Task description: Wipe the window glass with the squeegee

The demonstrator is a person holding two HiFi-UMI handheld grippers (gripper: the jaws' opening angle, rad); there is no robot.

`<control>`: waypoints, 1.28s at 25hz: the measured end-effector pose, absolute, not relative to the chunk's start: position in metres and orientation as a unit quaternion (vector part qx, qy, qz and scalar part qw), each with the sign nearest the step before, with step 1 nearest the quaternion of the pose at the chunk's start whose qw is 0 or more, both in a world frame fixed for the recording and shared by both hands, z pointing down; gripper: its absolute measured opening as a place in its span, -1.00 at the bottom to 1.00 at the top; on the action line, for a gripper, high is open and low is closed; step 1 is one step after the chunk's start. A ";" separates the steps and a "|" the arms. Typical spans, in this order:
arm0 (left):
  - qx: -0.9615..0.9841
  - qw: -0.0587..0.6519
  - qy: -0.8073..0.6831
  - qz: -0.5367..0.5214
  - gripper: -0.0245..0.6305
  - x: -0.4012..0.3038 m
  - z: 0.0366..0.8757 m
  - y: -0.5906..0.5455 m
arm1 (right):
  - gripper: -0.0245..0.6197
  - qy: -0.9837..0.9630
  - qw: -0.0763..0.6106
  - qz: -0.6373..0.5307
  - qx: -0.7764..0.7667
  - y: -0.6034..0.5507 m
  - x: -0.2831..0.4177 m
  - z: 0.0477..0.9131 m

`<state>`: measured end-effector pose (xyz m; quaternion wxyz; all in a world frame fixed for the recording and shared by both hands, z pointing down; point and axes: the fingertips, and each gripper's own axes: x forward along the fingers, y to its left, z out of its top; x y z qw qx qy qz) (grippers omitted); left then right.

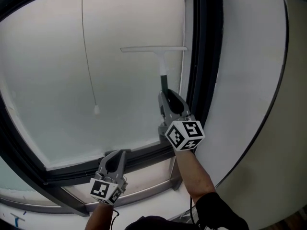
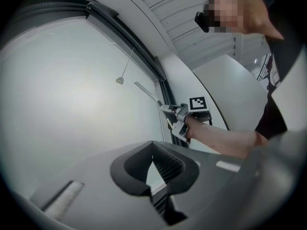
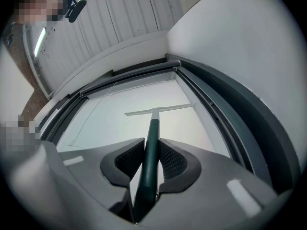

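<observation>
While the right gripper (image 1: 166,98) pinches the squeegee (image 1: 154,49) handle, blade on the window glass (image 1: 57,80) at 12 o'clock, the left gripper (image 1: 117,156) sits closed, empty, at 7 o'clock

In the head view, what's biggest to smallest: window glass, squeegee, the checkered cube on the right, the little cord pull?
1. Window glass, by far.
2. Squeegee, long but thin.
3. Marker cube on the right gripper: nearer the camera, so its place against the squeegee is unsure.
4. Cord pull.
</observation>
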<state>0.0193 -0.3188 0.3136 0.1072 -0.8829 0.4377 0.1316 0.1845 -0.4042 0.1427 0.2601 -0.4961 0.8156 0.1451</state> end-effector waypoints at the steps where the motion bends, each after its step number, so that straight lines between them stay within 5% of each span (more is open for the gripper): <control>1: -0.884 0.106 0.435 0.134 -0.93 0.021 0.315 -0.318 | -0.62 0.816 0.259 0.144 -0.497 -0.404 0.185 0.143; 32: -0.902 0.060 0.413 0.111 -0.93 0.037 0.367 -0.312 | -0.63 0.816 0.221 0.092 -0.526 -0.399 0.183 0.225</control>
